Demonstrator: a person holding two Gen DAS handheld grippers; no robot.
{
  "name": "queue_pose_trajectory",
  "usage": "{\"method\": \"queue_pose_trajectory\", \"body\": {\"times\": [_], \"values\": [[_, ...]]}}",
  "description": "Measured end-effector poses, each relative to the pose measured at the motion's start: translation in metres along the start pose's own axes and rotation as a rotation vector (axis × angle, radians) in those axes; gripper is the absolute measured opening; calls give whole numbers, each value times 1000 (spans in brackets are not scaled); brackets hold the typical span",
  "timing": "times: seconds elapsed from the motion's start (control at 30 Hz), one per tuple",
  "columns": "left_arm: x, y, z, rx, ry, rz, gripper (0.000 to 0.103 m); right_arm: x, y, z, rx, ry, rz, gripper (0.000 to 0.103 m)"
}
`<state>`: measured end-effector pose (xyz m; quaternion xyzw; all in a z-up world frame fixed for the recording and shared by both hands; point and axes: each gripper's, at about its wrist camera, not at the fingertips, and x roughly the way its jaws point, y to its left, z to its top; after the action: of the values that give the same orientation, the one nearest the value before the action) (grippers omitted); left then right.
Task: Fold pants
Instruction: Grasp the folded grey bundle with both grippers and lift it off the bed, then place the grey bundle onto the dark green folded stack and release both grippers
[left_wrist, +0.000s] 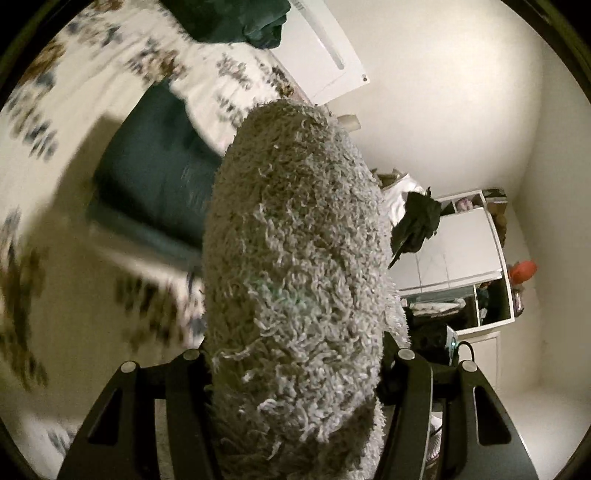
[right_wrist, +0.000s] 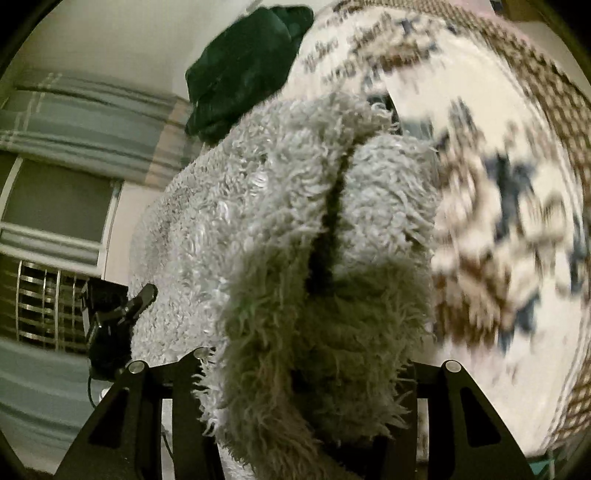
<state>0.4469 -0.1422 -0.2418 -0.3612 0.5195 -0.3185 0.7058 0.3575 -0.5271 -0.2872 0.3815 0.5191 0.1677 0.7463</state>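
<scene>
- Patterned bedding (left_wrist: 110, 66) on the bed fills the background in both wrist views, smeared by motion blur; white walls, a white wardrobe (left_wrist: 465, 266) and a window with a blind (right_wrist: 55, 199) sit beyond it.
- Both tools are clamped on the fluffy grey pants (left_wrist: 295, 240): the left tool (left_wrist: 295, 398) has a thick roll of pile packed between its fingers, and the right tool (right_wrist: 306, 387) grips a bunch with a dark seam or cord (right_wrist: 328, 229) running up it. Each stands about half closed around the fabric, and the pants hang lifted off the bed between the two.
- Risk, as I judge it: the pile is deep and slippery, so either tool may be pinching fluff, not the layers underneath, and one side could slide out under a quick lift.
- A one-sided slip would drop one side and leave a crooked fold.
- The hanging fabric could also drag across the dark green garment (right_wrist: 251, 62) lying on the bed, or snag the other tool seen at the left of the right wrist view.
- Hidden: all fingertips are buried in pile, so the exact contact cannot be seen.
- Which part of the pants each tool holds, waistband or leg, cannot be told.
- The lower part of the pants and the bed under them are blocked from view.
</scene>
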Motion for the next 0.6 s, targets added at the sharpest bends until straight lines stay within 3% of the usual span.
{"method": "queue_pose_trajectory", "body": {"times": [0.17, 0.3, 0.43, 0.53, 0.6], "values": [[27, 14, 95, -13, -18, 14, 55, 54, 33, 102, 2, -12, -32, 49], [48, 48, 144, -33, -13, 34, 55, 104, 33, 163, 15, 0, -42, 49], [69, 87, 178, -75, 20, 85, 56, 157, 11, 195, 39, 44, -67, 49], [83, 111, 188, -91, 72, 200, 56, 190, -5, 206, 57, 85, -112, 49], [85, 117, 186, -81, 87, 252, 58, 205, -14, 210, 76, 111, -151, 59]]}}
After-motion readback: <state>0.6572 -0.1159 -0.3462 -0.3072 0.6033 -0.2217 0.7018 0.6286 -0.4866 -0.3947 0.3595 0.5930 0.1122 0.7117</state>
